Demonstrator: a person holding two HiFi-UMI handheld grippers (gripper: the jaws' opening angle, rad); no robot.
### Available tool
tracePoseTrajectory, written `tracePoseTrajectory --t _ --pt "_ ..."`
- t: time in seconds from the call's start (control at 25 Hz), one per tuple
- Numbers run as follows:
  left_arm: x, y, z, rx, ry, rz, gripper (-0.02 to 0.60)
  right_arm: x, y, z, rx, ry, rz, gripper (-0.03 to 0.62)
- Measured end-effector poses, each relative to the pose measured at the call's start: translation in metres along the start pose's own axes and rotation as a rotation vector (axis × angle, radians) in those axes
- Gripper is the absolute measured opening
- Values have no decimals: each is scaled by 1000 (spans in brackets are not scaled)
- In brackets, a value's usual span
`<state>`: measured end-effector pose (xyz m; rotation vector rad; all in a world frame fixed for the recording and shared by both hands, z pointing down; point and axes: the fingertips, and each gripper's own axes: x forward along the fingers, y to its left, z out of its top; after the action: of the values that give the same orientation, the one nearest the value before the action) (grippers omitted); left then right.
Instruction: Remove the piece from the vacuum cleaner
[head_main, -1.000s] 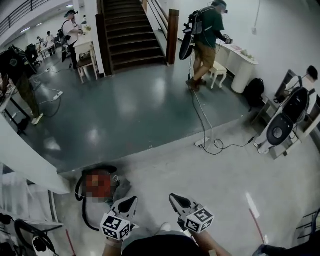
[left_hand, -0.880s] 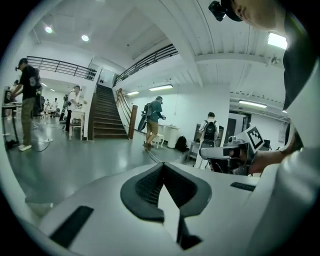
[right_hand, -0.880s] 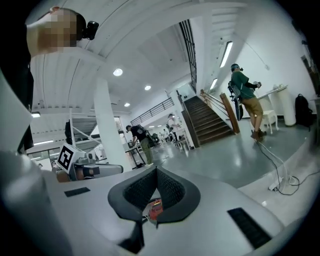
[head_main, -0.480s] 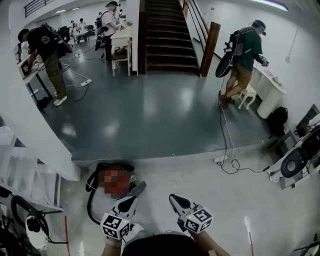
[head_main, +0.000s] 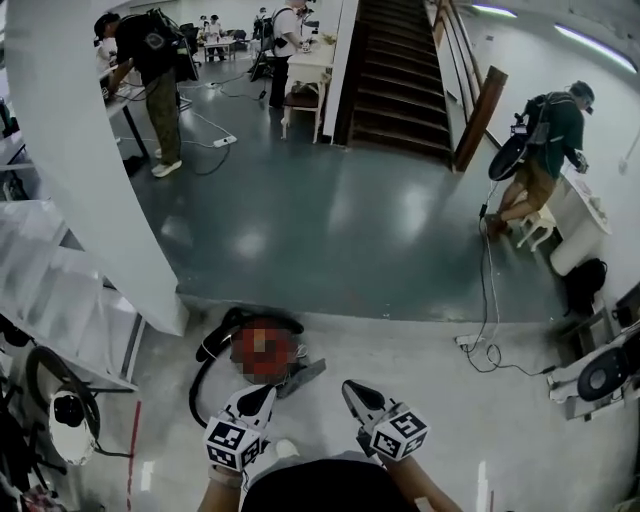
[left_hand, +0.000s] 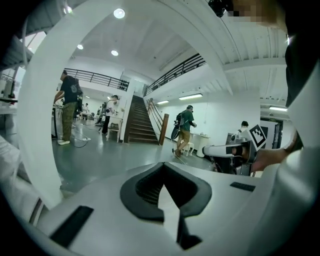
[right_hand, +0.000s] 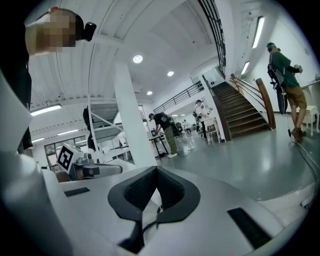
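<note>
The vacuum cleaner (head_main: 262, 350) lies on the pale floor just ahead of me; its red body sits under a blur patch. A black hose (head_main: 197, 388) loops off its left side, and a grey piece (head_main: 301, 377) sticks out at its lower right. My left gripper (head_main: 263, 394) hangs near the grey piece, short of the cleaner, jaws together and holding nothing. My right gripper (head_main: 351, 389) is further right over bare floor, also shut and holding nothing. In the left gripper view my left gripper (left_hand: 165, 187) shows pads meeting, as does my right gripper (right_hand: 156, 192) in its own view.
A thick white pillar (head_main: 85, 150) and white metal steps (head_main: 50, 290) stand at the left. A power strip with cables (head_main: 470, 343) lies to the right, near an exercise machine (head_main: 600, 375). People work at tables beyond the dark green floor (head_main: 330, 230); a staircase (head_main: 405, 80) rises behind.
The head view has swung left: the vacuum cleaner now sits closer to the middle and nearer the grippers. Both grippers stay shut in the same spot at the frame's bottom.
</note>
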<state>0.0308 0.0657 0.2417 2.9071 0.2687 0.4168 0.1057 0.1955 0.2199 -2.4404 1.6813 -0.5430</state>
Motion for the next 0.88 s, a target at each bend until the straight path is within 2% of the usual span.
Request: tracePoseTrajectory --t 0.28,0.56,0.88 --pt "-40 58 -21 -57 -2 102 17 60 37 -13 -51 80 84 26" --pt "-61 89 -40 -106 7 172 17 106 61 -26 -90 151 170 28" --pt "-40 112 -55 -136 45 230 17 145 36 -41 -91 229 235 28"
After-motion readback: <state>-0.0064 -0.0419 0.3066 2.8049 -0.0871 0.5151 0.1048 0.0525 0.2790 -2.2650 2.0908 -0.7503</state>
